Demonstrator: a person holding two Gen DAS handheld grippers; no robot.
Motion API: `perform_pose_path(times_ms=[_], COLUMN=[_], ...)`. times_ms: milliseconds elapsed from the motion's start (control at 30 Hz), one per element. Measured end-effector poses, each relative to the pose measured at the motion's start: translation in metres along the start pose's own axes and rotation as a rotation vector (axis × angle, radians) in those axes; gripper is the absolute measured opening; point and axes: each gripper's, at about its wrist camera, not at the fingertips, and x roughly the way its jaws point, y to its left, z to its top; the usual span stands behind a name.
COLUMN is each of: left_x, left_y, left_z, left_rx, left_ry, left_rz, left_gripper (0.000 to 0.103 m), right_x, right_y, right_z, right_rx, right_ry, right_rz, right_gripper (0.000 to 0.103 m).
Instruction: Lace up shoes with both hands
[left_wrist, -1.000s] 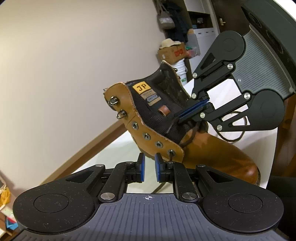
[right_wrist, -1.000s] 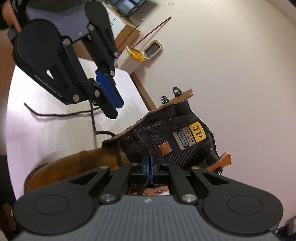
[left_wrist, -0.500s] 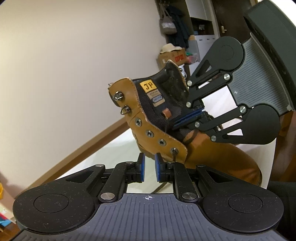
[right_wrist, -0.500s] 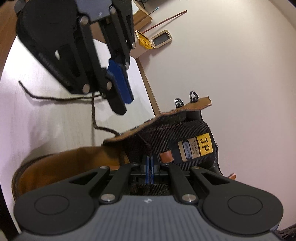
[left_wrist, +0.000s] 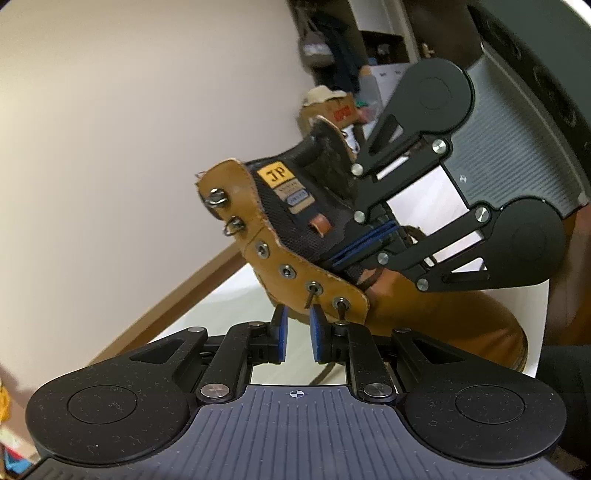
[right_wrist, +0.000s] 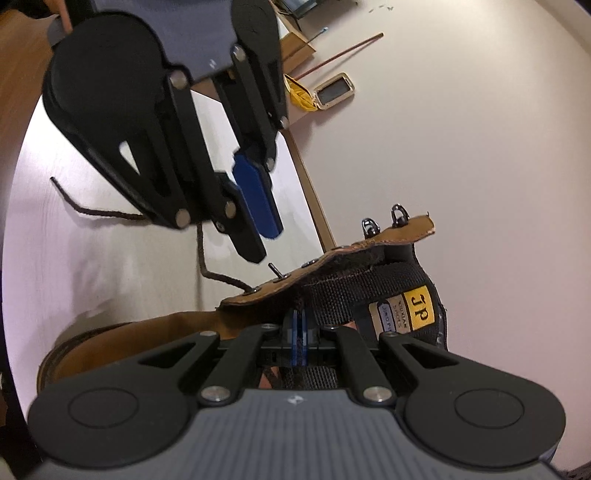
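Boot (left_wrist: 424, 306) of tan leather lay tipped on the white table (right_wrist: 110, 258), its toe toward the near edge and its open shaft raised toward the plain wall. Its black tongue (left_wrist: 295, 206) carried a yellow "JP" label (left_wrist: 272, 174). Along the near flap ran a row of metal eyelets (left_wrist: 286, 271) and, higher up, two lace hooks (left_wrist: 218, 197). The brown lace (right_wrist: 207, 258) came out of the lowest eyelet and trailed loose across the table, its far end (right_wrist: 59, 184) lying well away from the boot. A short lace tip (left_wrist: 309, 297) stuck out of the second eyelet from the bottom — in the right wrist view it stood up as a small dark peg (right_wrist: 274, 268) on the flap's edge. The left gripper (left_wrist: 297, 325) hung just in front of that flap with its blue pads (left_wrist: 282, 321) apart, a clear gap between them and nothing held; the lace tip sat just above the gap. The right gripper (right_wrist: 298, 334) was pressed against the inner side of the boot, beside the tongue, with its pads together — they appeared to pinch the dark lace there, though the contact itself was hard to make out. On the floor by the wall lay a yellow cloth (right_wrist: 299, 92), a small framed object (right_wrist: 332, 92) and a thin stick (right_wrist: 340, 55).
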Motion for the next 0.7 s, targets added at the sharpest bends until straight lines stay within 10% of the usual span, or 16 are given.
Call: perform_pose_path(times_ms=[700], left_x=[0.006], left_y=[-0.015], left_z=[0.011], left_rx=[0.09], left_ry=[0.102], left_rz=[0.052], left_gripper=[0.002], right_x=[-0.062], right_y=[-0.01], right_z=[-0.012], right_rx=[0.121], right_ry=[-0.053], right_rz=[0.011], right_gripper=[0.011])
